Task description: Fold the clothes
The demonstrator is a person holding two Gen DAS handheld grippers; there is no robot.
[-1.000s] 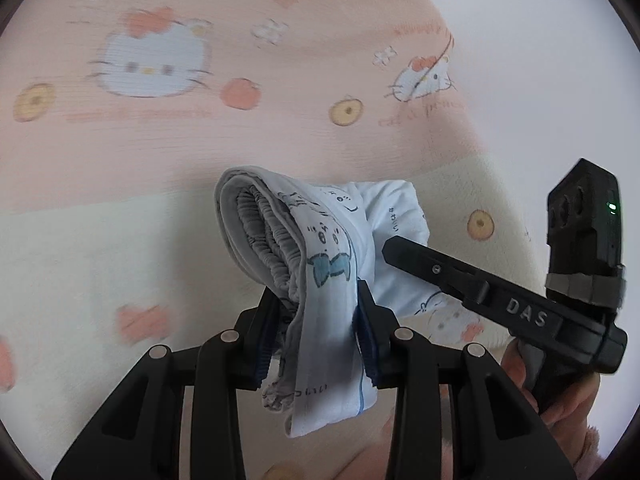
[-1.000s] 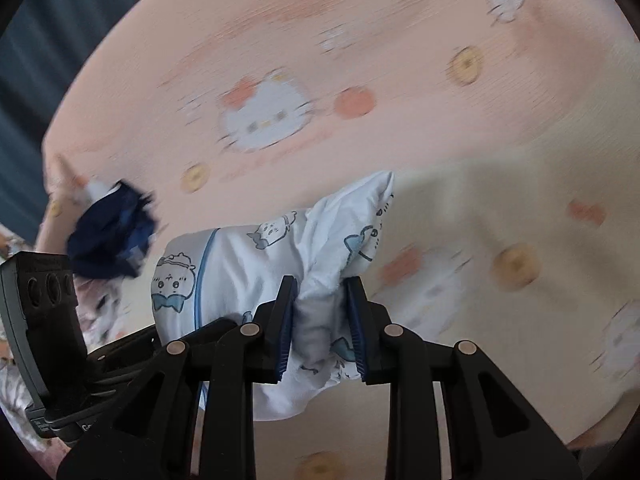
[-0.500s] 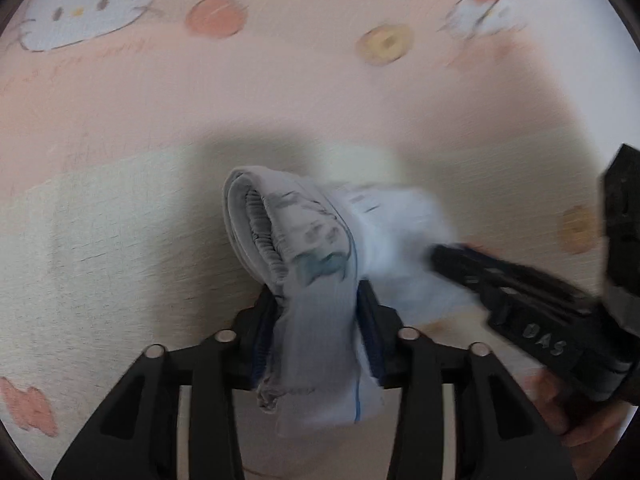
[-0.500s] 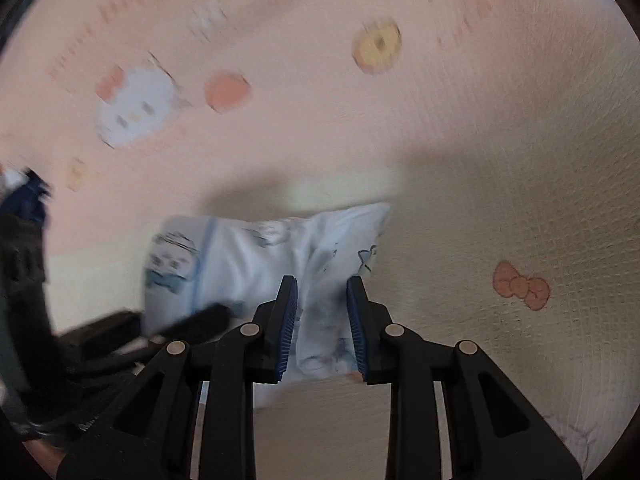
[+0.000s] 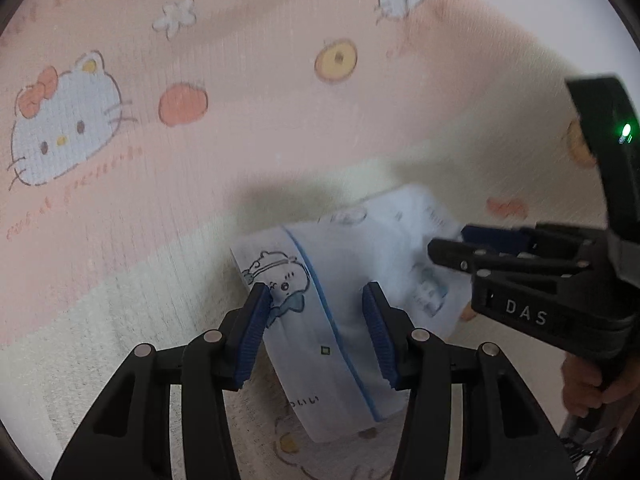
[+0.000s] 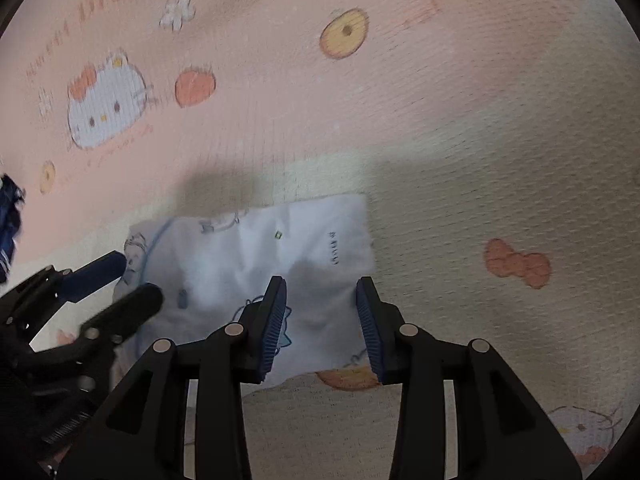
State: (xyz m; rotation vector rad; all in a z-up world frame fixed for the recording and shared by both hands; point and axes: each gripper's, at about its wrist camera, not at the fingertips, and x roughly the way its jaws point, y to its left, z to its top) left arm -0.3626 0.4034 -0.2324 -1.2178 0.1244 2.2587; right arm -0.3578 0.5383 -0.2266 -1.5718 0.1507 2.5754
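I have the white printed garment [image 5: 340, 312] lying folded on the Hello Kitty blanket [image 5: 200, 60], on the cream band just below where the pink band starts. My left gripper [image 5: 316, 320] stands with its jaws parted wide, one blue pad on either side of the garment's blue-piped end, gripping nothing. My right gripper [image 6: 320, 320] is spread just as wide over the garment's other end, and nothing is caught between its pads either.

I judge the step in hand to be the release: letting the folded bundle rest and getting both tools clear. To do it well I would back each gripper straight off along its own fingers, so no ribbed pad snags the top layer and peels the fold open. The cloth looks light and slack, so a sideways drag would likely undo it. Once clear, I would check that the edges line up; the corner nearest my right gripper looks a little lifted, though blur keeps me from being sure.

Count: one white garment here, one dark blue item [image 6: 8, 220] at the far left of the blanket in the right wrist view, apparently another piece of clothing, and two grippers.
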